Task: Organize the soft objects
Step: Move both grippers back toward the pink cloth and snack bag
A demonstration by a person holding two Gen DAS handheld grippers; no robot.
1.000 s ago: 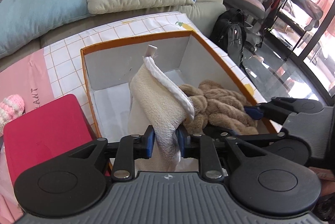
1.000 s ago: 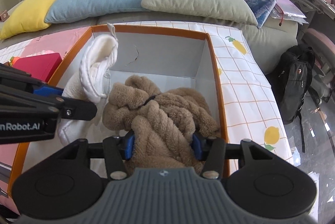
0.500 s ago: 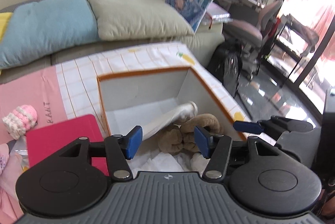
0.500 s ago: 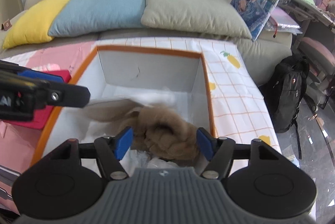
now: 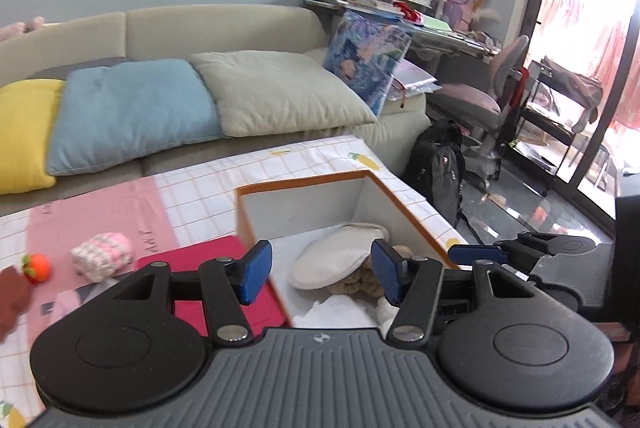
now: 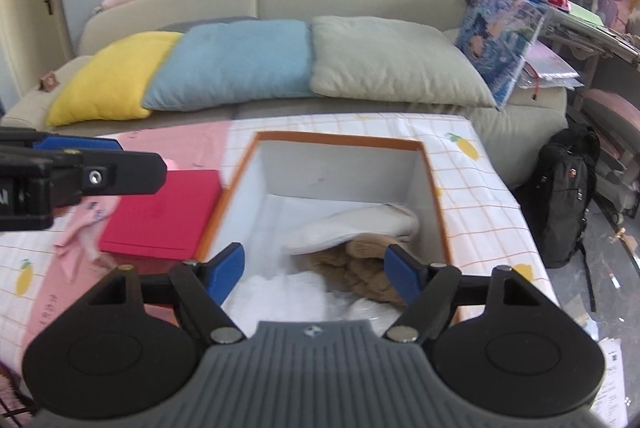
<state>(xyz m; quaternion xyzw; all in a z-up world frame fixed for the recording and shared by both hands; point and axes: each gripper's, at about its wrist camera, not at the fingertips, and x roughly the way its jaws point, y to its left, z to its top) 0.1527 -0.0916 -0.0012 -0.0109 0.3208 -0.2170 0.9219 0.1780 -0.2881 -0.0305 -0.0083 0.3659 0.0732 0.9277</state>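
An orange-rimmed white box (image 5: 304, 183) (image 6: 340, 140) stands on the checked cloth. Inside it a cream fleece piece (image 5: 334, 260) (image 6: 356, 230) lies over a brown fluffy garment (image 5: 356, 282) (image 6: 360, 268). My left gripper (image 5: 320, 274) hangs open above the box's near left corner, nothing between its blue pads. My right gripper (image 6: 316, 272) is above the box's near side with its jaws still opening and empty. A pink-and-white knitted piece (image 5: 103, 252) and a small orange toy (image 5: 37, 267) lie on the pink mat at the left.
A red flat box (image 5: 200, 260) (image 6: 160, 212) lies left of the orange-rimmed box. Yellow (image 6: 108, 76), blue (image 6: 232, 62) and beige (image 6: 392, 64) cushions line the sofa behind. A black backpack (image 6: 568, 188) stands on the floor at the right, by a desk and chair (image 5: 480, 100).
Both grippers let go: the left released the cream fleece, the right the brown garment, and both pieces dropped into the box. Both grippers rose and pulled back, jaws wider.
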